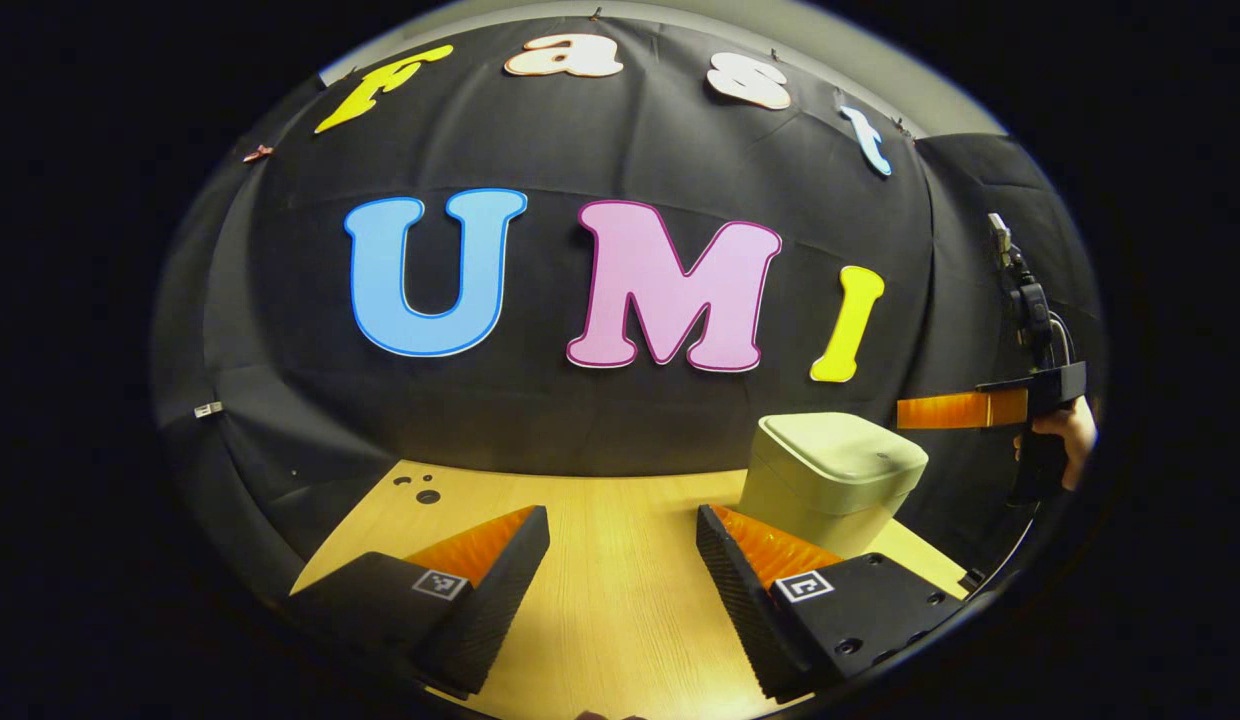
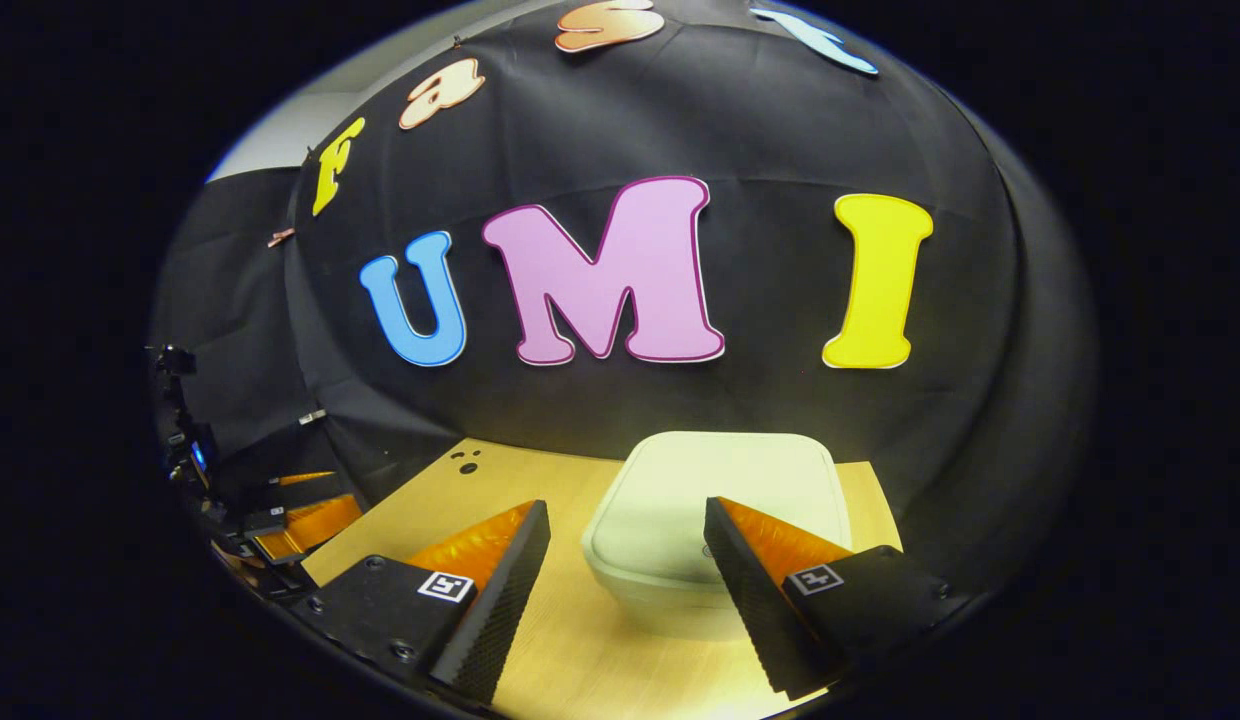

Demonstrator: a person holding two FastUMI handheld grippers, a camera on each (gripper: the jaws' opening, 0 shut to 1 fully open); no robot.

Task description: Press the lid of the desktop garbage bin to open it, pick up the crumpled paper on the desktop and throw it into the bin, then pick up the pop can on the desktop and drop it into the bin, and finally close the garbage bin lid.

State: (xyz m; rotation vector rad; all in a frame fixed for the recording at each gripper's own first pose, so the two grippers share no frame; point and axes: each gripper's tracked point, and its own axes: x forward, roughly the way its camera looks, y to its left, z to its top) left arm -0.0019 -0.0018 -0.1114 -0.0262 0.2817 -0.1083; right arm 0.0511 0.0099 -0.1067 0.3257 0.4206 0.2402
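While both claws hover above the wooden desktop (image 1: pixel 620 590), neither grips anything. In the left gripper view, the left gripper (image 1: pixel 623 545) stands released, its fingers spread wide with bare wood between them. The garbage bin (image 1: pixel 830 480) sits ahead and to the right of this claw, just beyond its right finger, lid (image 1: pixel 842 448) shut flat. Farther right and higher than the bin, the right gripper (image 1: pixel 955 410) reaches in sideways, a hand (image 1: pixel 1065 430) wrapped around its handle (how its fingers stand cannot be told from here).

In the right gripper view, that right gripper (image 2: pixel 627 545) is likewise released, fingers well apart. The bin (image 2: pixel 715 500) lies just ahead and below, its closed lid (image 2: pixel 720 490) partly covered by the right finger; whether the finger touches the lid cannot be told. Off to the far left of this claw, low at the desktop's (image 2: pixel 570 640) edge, the left gripper (image 2: pixel 300 515) shows in part.
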